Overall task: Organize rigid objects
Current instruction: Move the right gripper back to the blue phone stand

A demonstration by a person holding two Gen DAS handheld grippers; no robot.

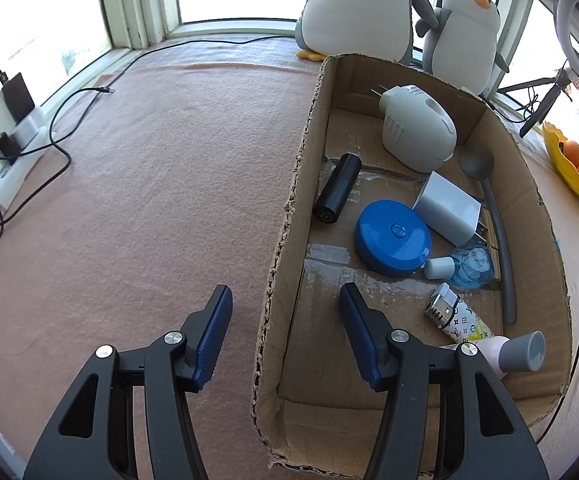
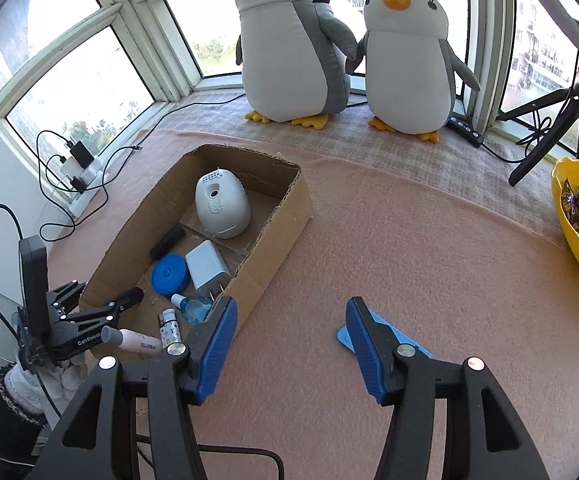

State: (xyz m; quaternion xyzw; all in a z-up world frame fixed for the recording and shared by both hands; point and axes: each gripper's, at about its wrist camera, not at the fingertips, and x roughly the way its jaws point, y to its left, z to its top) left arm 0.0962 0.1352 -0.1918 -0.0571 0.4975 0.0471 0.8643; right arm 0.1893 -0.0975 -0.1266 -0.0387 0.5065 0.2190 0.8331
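A cardboard box [image 1: 289,216] on the pink cloth holds a white plug-in device [image 1: 417,128], a black cylinder [image 1: 337,188], a blue round case [image 1: 393,238], a white charger [image 1: 447,208], a grey spoon [image 1: 489,208], a small blue bottle [image 1: 469,266], a patterned lighter [image 1: 457,316] and a pink tube [image 1: 517,354]. My left gripper [image 1: 285,292] is open and straddles the box's left wall without touching it. My right gripper [image 2: 289,308] is open over the cloth beside the box [image 2: 273,240]. A flat light-blue piece [image 2: 343,336] lies partly hidden under its right finger.
Two plush penguins [image 2: 289,48] stand on the sill behind the box. A yellow bowl [image 2: 569,232] of sweets and oranges sits far right, beside a black tripod [image 2: 545,140]. A power strip [image 2: 83,176] with chargers and loose cables lies at the left. A gloved hand [image 2: 21,388] holds the left gripper.
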